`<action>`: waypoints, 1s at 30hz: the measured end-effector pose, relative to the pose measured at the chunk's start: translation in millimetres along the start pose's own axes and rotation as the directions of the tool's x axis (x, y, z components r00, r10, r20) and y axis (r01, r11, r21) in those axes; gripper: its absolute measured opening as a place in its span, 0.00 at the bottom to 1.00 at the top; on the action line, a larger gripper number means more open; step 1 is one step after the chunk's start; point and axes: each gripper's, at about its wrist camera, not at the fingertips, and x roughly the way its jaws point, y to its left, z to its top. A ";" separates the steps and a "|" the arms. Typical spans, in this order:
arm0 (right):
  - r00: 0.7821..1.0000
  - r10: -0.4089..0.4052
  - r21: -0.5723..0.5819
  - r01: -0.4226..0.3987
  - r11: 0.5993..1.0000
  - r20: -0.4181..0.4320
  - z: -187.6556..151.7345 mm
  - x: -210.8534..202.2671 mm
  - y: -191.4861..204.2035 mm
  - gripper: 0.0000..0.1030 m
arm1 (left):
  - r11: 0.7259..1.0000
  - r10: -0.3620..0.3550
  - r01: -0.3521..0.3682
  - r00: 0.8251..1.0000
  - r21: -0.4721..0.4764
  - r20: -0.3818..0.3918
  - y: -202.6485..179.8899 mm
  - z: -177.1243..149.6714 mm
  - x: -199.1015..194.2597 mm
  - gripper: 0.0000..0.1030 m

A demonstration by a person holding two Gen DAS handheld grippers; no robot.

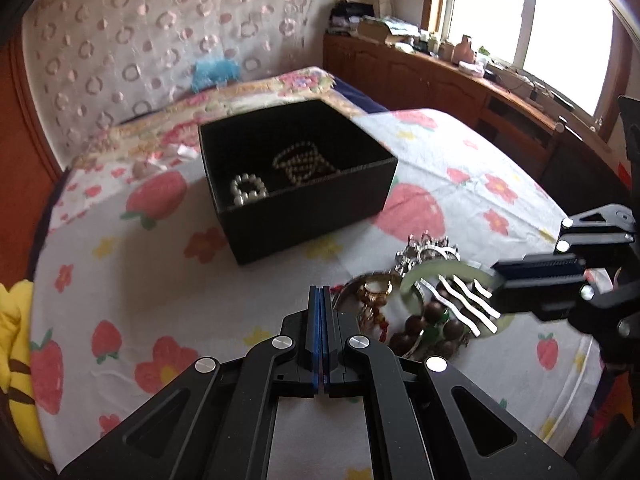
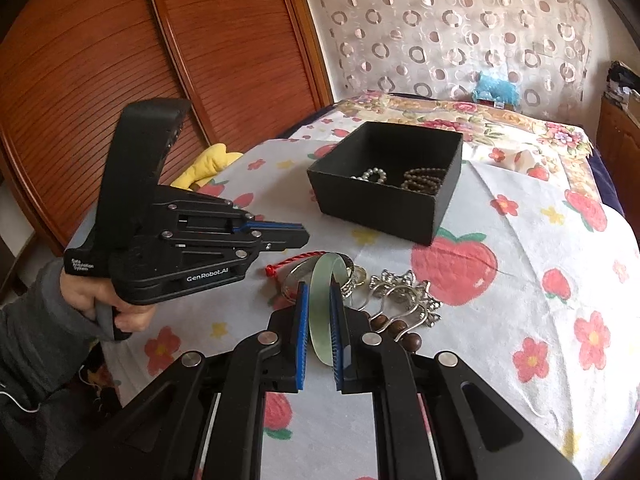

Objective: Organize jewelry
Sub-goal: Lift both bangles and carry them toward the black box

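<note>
The right gripper [image 2: 319, 332] is nearly closed, and a pale green bangle [image 2: 322, 280] is held between its blue pads [image 2: 301, 336]; the bangle stands on edge, and its ring rises in front of the fingertips. The left gripper [image 1: 320, 312] is fully closed, with its pads pressed together, and nothing is held in it. In the right wrist view it is seen from the side, gripped by a hand [image 2: 100, 300] in a grey sleeve, and it points toward the pile.

The black box [image 1: 304, 208] is taken here as the landmark. It stands open on the strawberry-print cloth [image 1: 120, 280]. Inside it two pieces are already placed: a bracelet of pale, pearl-like beads [image 1: 248, 192] near the front wall, and a string of darker golden beads [image 1: 304, 164] beside it, farther back. So a part of the work can be judged as done.

In front of the box, on the side nearer to the grippers, a pile of jewelry is left. A silver ornate piece [image 2: 404, 292] is seen there, also brown wooden beads [image 1: 424, 320], a gold-coloured piece [image 1: 374, 292], and a red cord [image 2: 296, 260]. The green bangle is above this pile, well apart from the box.

It is judged that the bangle must next be carried to the box, and that several more pieces remain after it. The task appears less than half finished.
</note>
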 end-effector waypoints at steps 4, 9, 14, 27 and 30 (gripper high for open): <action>1.000 -0.004 0.005 0.004 1.000 0.005 -0.6 -0.2 -1.5 0.11 | 0.999 -0.038 0.039 0.998 0.017 -0.046 -0.9 -1.3 10.9 0.00; 1.000 -0.009 0.000 0.009 1.000 0.006 -1.2 -1.0 -0.8 0.11 | 0.997 -0.074 0.076 0.995 0.023 -0.066 -4.0 3.3 17.3 0.08; 1.000 -0.008 0.000 0.008 1.000 0.005 -1.7 -2.0 -0.2 0.11 | 0.994 -0.096 0.100 0.990 0.032 -0.106 -4.8 5.0 26.8 0.13; 0.999 0.022 -0.013 -0.022 1.000 0.033 3.2 -15.1 15.7 0.11 | 0.999 0.047 -0.048 0.996 0.008 0.081 -17.1 -5.4 -17.1 0.03; 0.998 0.036 -0.020 -0.034 0.999 0.060 9.3 -22.5 26.5 0.11 | 0.997 0.079 -0.075 0.986 -0.035 0.144 -17.6 -7.3 -35.1 0.03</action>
